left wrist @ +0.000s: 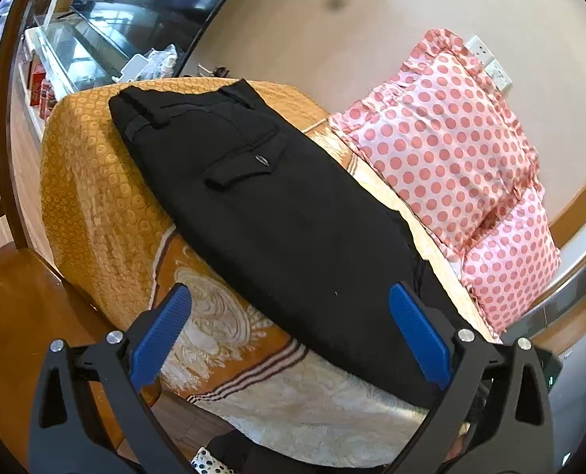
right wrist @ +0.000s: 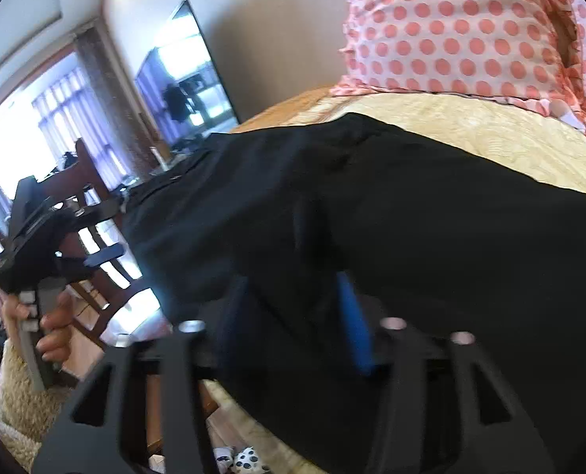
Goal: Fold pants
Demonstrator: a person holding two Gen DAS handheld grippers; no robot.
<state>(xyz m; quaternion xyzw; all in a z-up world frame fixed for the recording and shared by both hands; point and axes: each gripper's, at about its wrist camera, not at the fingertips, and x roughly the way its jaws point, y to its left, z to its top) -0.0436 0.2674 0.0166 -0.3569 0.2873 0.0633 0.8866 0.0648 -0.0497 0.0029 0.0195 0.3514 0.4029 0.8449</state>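
Blue-padded left gripper [left wrist: 291,331] nearest my lens, fingers spread wide, hovering over near end of black folded pants [left wrist: 269,213] lying lengthwise on gold patterned bedspread [left wrist: 95,181], pocket flap up. Bare cover left of pants; pink polka-dot pillows [left wrist: 447,146] right. My right gripper [right wrist: 296,316] clamps pants fabric.

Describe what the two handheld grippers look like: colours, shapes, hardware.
The left gripper has two black plastic arms with triangular cut-outs, silver round bolt heads, and ribbed blue finger pads. Seen from the right wrist, it shows a grey pistol handle in a bare hand. The right gripper has the same black frame, silver bolts and blue pads.
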